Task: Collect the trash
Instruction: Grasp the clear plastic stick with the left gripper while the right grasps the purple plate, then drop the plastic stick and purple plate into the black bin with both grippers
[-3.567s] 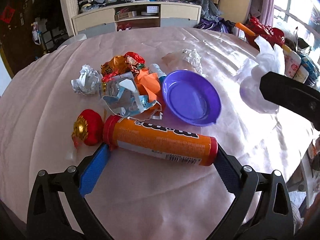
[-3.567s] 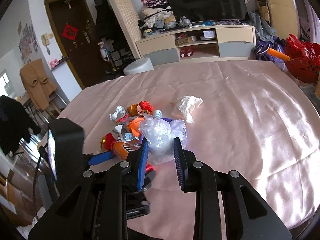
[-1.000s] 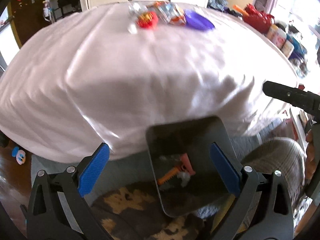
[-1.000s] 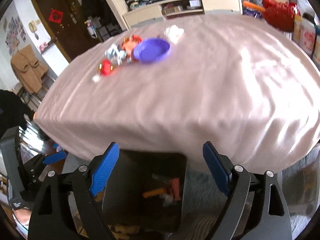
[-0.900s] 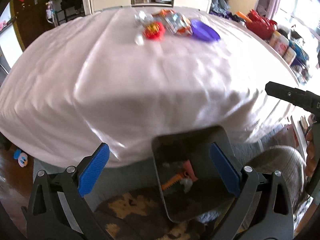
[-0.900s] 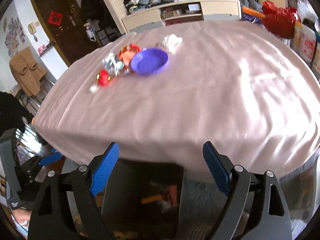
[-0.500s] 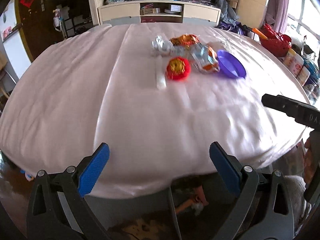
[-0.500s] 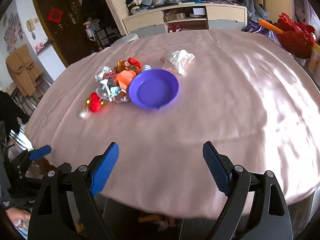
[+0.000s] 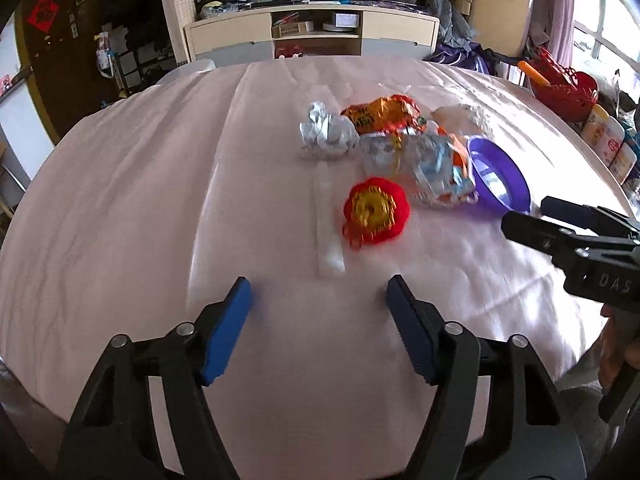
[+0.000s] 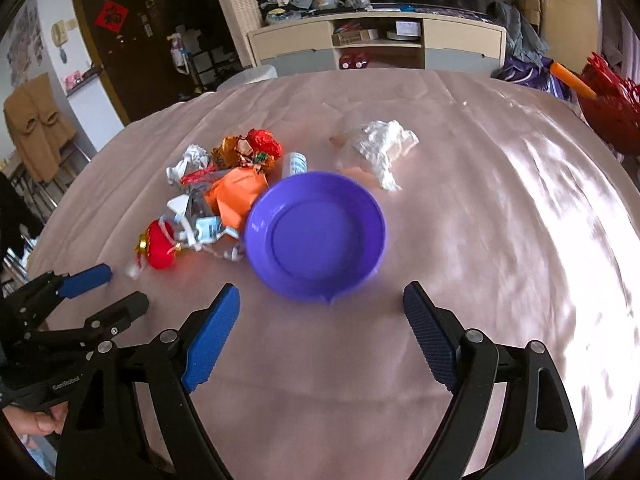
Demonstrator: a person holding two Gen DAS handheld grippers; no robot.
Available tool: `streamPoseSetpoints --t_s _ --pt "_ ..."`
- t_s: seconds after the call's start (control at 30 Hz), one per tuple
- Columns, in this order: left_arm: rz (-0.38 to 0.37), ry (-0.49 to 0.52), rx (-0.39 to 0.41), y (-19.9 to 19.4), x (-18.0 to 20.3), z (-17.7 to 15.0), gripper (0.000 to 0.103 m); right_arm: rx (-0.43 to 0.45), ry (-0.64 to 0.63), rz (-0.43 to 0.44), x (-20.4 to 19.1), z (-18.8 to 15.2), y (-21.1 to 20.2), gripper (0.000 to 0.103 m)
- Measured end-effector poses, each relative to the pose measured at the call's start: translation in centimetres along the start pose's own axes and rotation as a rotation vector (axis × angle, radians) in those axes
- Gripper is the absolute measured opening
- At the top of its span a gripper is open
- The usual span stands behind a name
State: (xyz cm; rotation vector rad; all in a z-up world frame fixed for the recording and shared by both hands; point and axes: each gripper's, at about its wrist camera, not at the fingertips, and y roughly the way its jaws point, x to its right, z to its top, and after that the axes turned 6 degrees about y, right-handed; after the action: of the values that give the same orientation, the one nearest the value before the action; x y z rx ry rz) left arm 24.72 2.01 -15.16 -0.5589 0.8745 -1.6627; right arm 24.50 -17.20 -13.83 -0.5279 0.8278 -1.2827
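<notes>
A heap of trash lies on the pink tablecloth: a red and gold ornament, a clear plastic strip, crumpled foil, an orange snack wrapper and torn blue-white packaging. My left gripper is open and empty, just short of the strip and ornament. My right gripper is open and empty in front of the purple bowl. The ornament, orange paper and a white tissue show in the right wrist view.
The purple bowl sits right of the heap. A red basket and bottles stand at the table's right edge. A TV cabinet is behind the table. The right gripper shows at the left view's right side.
Both grippers rose from the dark bin below the table edge and moved in over the table toward the trash heap. Both stay open and empty.
</notes>
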Motion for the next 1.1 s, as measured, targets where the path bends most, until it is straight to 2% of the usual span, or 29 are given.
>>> streamPoseSetpoints --t_s 0.3,0.37,0.43,0.6,0.9,1.1 --pt "0.006 -0.008 0.010 1.2 -0.9 1.8 0.039 0.013 -0.031 -0.019 -0.7 1.3 1.3 0.083" --pt "0.004 -0.002 0.009 1.2 -0.9 1.9 0.034 0.012 -0.025 -0.001 -0.8 1.7 1.5 0.078" --pt "0.002 0.001 0.009 1.2 -0.7 2.0 0.024 0.012 -0.023 0.000 -0.7 2.1 1.7 0.078" --pt "0.007 0.006 0.008 0.7 -0.4 1.4 0.012 0.014 -0.024 0.008 -0.7 1.8 1.4 0.077" --pt "-0.024 0.009 -0.002 -1.5 0.8 -1.1 0.012 0.002 -0.009 0.034 -0.3 -0.4 -1.0 0.077" --pt "-0.035 0.013 0.005 -4.1 2.1 -3.5 0.012 0.026 0.005 0.053 0.2 -2.4 -4.5 0.077"
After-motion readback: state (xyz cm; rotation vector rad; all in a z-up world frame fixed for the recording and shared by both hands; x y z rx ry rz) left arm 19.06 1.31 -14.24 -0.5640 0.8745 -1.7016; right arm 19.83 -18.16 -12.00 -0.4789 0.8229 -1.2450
